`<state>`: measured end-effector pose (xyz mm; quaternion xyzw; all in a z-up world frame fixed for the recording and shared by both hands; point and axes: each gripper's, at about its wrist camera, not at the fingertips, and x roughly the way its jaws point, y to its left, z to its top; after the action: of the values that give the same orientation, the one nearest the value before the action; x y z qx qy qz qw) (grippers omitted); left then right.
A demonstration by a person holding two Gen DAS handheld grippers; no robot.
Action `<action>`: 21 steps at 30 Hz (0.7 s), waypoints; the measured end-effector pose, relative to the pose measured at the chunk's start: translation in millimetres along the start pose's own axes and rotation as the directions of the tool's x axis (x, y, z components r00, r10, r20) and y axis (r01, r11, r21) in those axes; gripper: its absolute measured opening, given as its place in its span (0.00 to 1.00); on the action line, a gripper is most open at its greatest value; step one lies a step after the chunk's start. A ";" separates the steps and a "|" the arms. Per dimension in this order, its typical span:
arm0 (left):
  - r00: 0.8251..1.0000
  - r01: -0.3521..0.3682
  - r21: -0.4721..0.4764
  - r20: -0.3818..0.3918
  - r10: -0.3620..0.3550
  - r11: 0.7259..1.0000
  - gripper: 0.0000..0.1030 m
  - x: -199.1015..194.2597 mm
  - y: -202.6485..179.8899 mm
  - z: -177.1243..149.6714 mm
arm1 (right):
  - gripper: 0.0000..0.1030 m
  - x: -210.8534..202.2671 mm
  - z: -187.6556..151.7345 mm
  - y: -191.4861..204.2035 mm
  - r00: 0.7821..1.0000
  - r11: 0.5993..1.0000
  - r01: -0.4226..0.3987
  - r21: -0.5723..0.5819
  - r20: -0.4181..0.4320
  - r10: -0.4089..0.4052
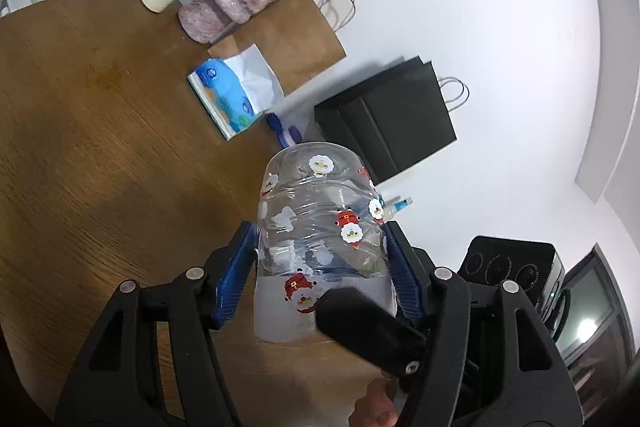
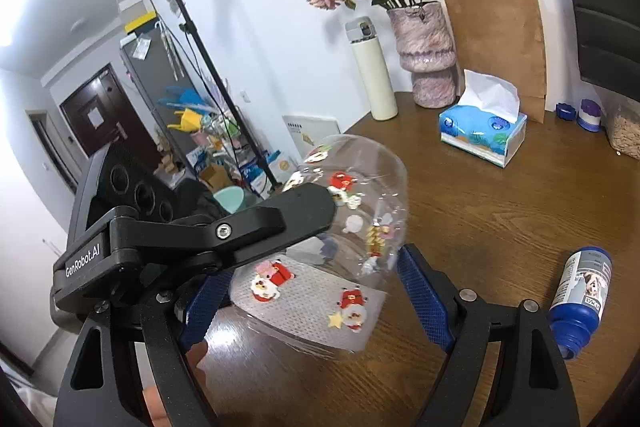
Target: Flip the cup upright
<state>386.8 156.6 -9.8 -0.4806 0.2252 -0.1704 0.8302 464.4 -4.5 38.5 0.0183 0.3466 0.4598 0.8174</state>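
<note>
A clear plastic cup (image 1: 320, 227) with Santa stickers and a frosted band near its rim is held above the brown wooden table (image 1: 100, 147). Its closed base points away from the cameras and its rim points back toward them. My left gripper (image 1: 320, 247) is shut on the cup, blue pads pressing both sides. In the right wrist view the cup (image 2: 352, 227) lies tilted, with the left gripper's black finger (image 2: 280, 223) across it. My right gripper (image 2: 316, 291) is open, its blue pads on either side of the cup's frosted band with gaps.
On the table stand a tissue box (image 2: 480, 131), a pink vase with dried roses (image 2: 428, 55), a cream flask (image 2: 372, 71), a brown paper bag (image 2: 500, 43) and small blue jars (image 2: 588, 115). A blue bottle (image 2: 580, 299) lies on its side at the right. A black bag (image 1: 392, 115) leans on the wall.
</note>
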 end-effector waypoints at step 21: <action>0.983 -0.150 0.136 -0.088 0.163 0.979 0.48 -42.0 28.9 22.6 | 0.69 23.6 -18.9 70.7 0.980 0.904 -0.005 -0.427 -0.182 -0.081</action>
<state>365.5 207.7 -16.3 -0.3978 0.2917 -0.1423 0.8581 409.1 48.9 35.9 -0.2122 0.3171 0.5076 0.7725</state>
